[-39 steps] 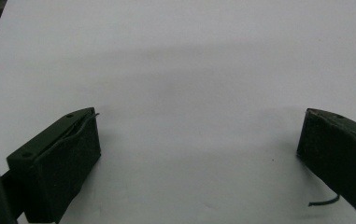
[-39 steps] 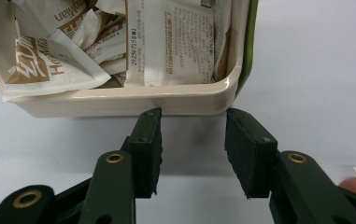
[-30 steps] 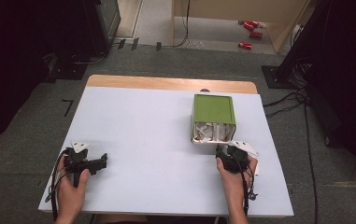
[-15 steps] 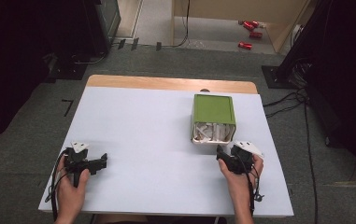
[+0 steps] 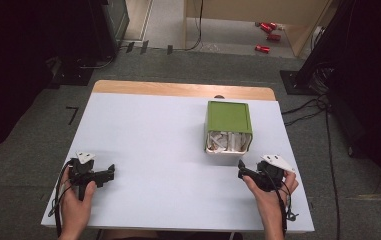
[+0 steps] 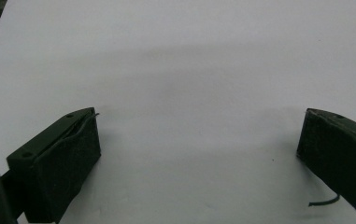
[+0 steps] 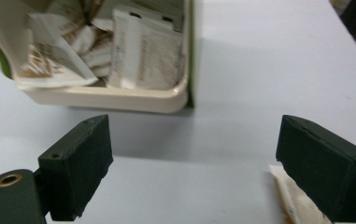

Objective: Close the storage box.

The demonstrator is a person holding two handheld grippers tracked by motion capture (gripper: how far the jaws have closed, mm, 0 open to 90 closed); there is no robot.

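Sachet (image 7: 285,193) first: it lies flat on the table (image 5: 153,130) at the very base of your right claw (image 7: 196,128), half tucked under the jaw on the right of the right gripper view, with one pale corner showing and the rest hidden by the pad. That claw has just been opening and now stands wide, its pads pressing on nothing and the gap between them bare down to the tabletop, so the sachet looks released rather than held. The likely trouble is a snag: the sachet sits so close under that jaw that pulling your hand away low or sideways could drag it along or flick it toward the table's near edge, so a straight lift seems the safer exit. Just ahead of the jaws the green box (image 5: 228,117) lies on its side, its open mouth facing you and the other sachets (image 7: 143,51) loosely stacked inside; pushing forward could nudge its cream rim and spill them. Well apart, on the other side of the table, your left claw (image 6: 199,126) rests wide open over bare surface, holding nothing
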